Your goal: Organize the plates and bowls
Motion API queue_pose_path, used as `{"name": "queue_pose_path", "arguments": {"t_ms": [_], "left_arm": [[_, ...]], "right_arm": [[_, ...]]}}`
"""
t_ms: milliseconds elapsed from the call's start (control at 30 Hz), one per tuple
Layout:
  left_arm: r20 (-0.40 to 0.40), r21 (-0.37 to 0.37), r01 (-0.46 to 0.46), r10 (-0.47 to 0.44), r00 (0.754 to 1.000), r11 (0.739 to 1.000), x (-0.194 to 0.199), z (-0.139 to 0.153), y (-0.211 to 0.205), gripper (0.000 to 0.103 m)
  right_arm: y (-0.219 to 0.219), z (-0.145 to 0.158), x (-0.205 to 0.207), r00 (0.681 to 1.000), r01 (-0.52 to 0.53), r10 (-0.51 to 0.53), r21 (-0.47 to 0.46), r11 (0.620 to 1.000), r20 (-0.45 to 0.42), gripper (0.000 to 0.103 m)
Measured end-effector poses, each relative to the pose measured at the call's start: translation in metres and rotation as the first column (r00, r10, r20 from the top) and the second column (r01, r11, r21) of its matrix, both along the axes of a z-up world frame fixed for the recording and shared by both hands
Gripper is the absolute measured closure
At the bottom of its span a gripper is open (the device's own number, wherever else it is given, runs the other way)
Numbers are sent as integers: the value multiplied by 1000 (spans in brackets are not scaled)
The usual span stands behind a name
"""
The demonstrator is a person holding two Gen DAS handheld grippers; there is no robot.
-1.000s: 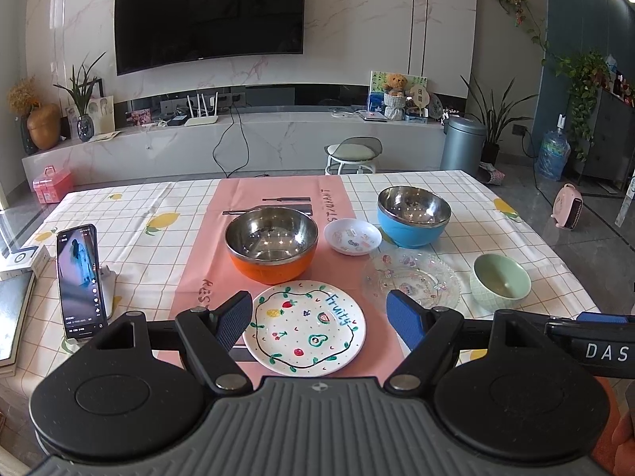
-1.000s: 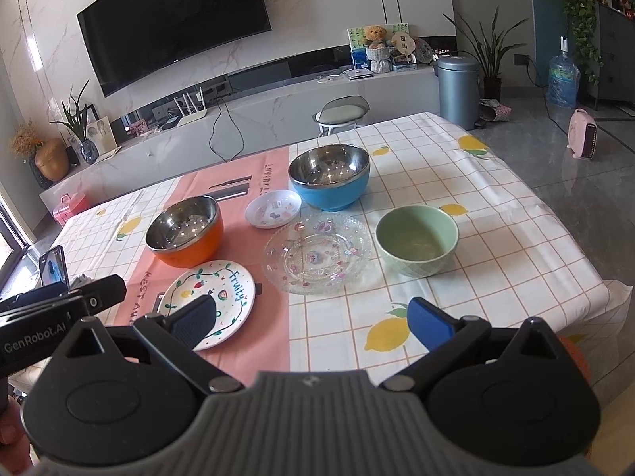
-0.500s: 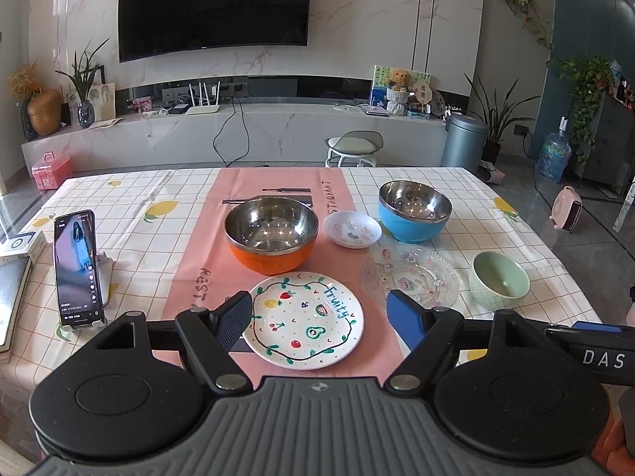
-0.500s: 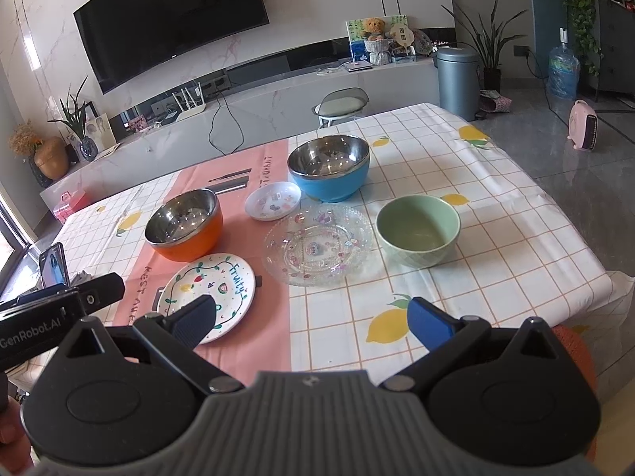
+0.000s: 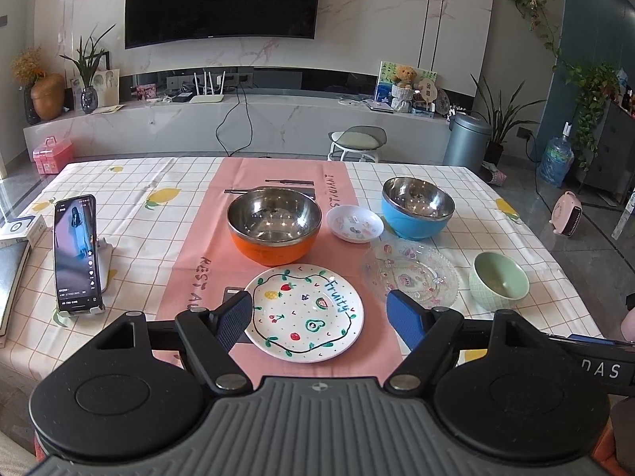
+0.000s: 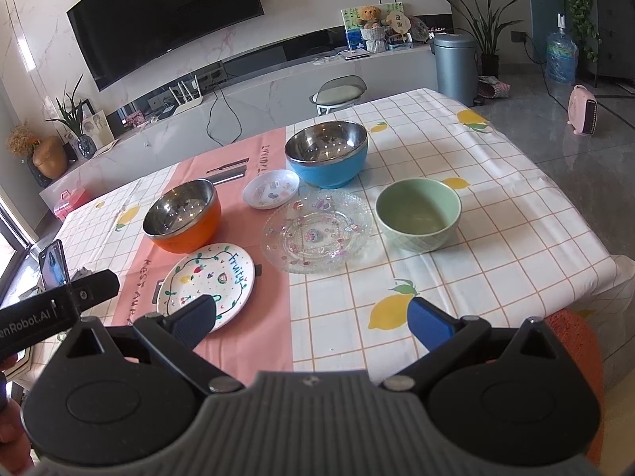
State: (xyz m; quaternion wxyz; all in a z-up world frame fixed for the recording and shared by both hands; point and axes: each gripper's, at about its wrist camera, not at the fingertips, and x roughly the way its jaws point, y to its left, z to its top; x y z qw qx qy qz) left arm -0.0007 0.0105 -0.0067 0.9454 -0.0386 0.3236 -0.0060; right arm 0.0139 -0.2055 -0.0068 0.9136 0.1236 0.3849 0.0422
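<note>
Bright daylight, sharp pictures, bent edges

Sun spills over the table (image 6: 496, 238); glints sit inside the orange bowl (image 5: 274, 222) and blue bowl (image 6: 327, 154), the TV (image 5: 222, 0) bows, and frame corners go dark

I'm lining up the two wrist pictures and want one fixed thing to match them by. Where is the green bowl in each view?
Left wrist view: the green bowl sits at the right, just right of the clear glass plate.
Right wrist view: the green bowl sits right of centre, again just right of the clear glass plate.
Shared landmark: the blue bowl stands behind the glass plate in both.
</note>
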Motion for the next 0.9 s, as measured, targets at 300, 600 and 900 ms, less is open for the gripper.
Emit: {"name": "queue_pose_path", "arguments": {"t_ms": [300,600,900], "left_arm": [[-13,0,-25,25,1000,1000,4,-7,11,12],[-38,-1,-63,63,997,998,21,-13,26,13],[-48,-10,-56,56,997,998,43,-21,34,12]], "right_arm": [[5,-2,8,1000,-11,11,-11,1000,0,3],[16,-7,32,998,-51,50,-35,998,-23,3],[25,-10,61,996,-82,81,-58,995,-26,3]]}}
